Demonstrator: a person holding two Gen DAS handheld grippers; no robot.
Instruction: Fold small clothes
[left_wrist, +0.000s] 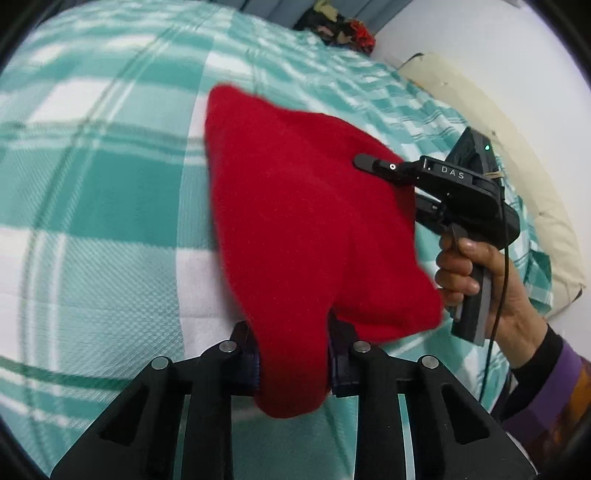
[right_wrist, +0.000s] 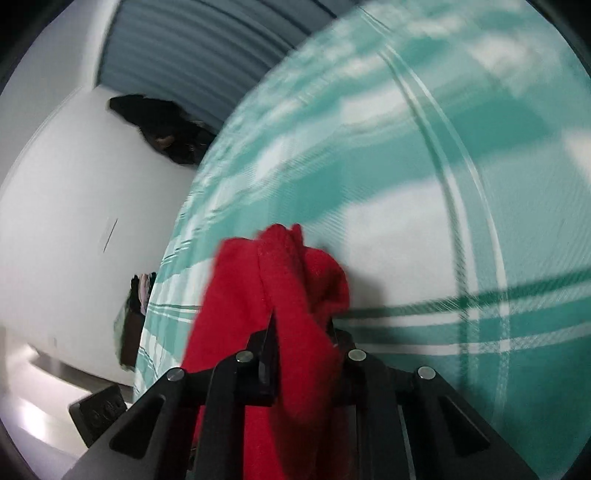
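Teal-and-white checked bedspread (left_wrist: 110, 184) below; soft red fleece garment (left_wrist: 295, 221) is pinched by left gripper (left_wrist: 293, 363) & right gripper (right_wrist: 304, 354), prob. lifted to spread for folding.

a home bedroom. a bed (left_wrist: 110, 184) with a teal-and-white checked sheet fills both views. a cream pillow (left_wrist: 546, 221) lies at its edge. white walls (right_wrist: 74, 184) surround it, and piled clothes (left_wrist: 340, 29) sit beyond the bed.
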